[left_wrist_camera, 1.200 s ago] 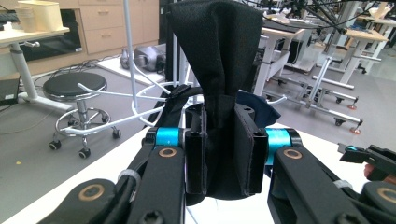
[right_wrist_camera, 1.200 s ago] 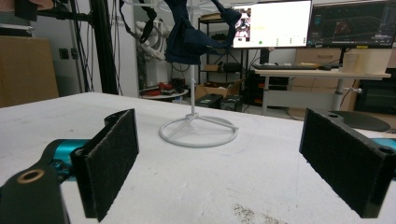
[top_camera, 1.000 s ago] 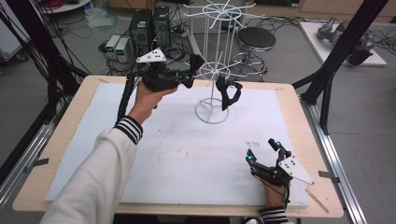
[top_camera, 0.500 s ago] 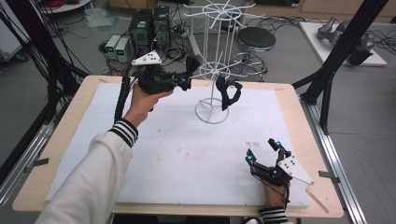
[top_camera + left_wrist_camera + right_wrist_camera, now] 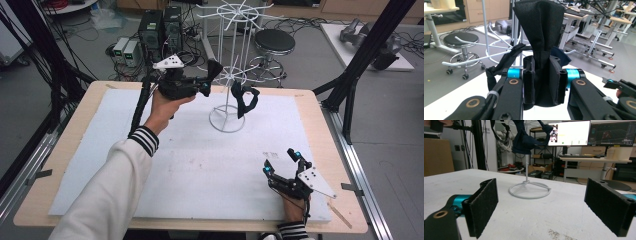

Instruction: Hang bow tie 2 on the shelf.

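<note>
1. My right gripper (image 5: pixel 281 161) rests at 5 o'clock on the table (image 5: pixel 90 112), jaws wide, empty.
2. My left gripper (image 5: pixel 206 80) at 11 o'clock pinches the black cloth (image 5: pixel 541 30) beside the rack (image 5: pixel 227 75); the fold could slip off a hook (image 5: pixel 474 61) or tip the rack.
3. Since the earlier frame, my left hand edged slightly; the right matches.

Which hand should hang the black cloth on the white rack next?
Left, probably. The left tongs are shut on the black cloth, raised beside the white rack. The right tongs are open, low over the table, apart from the rack.
</note>
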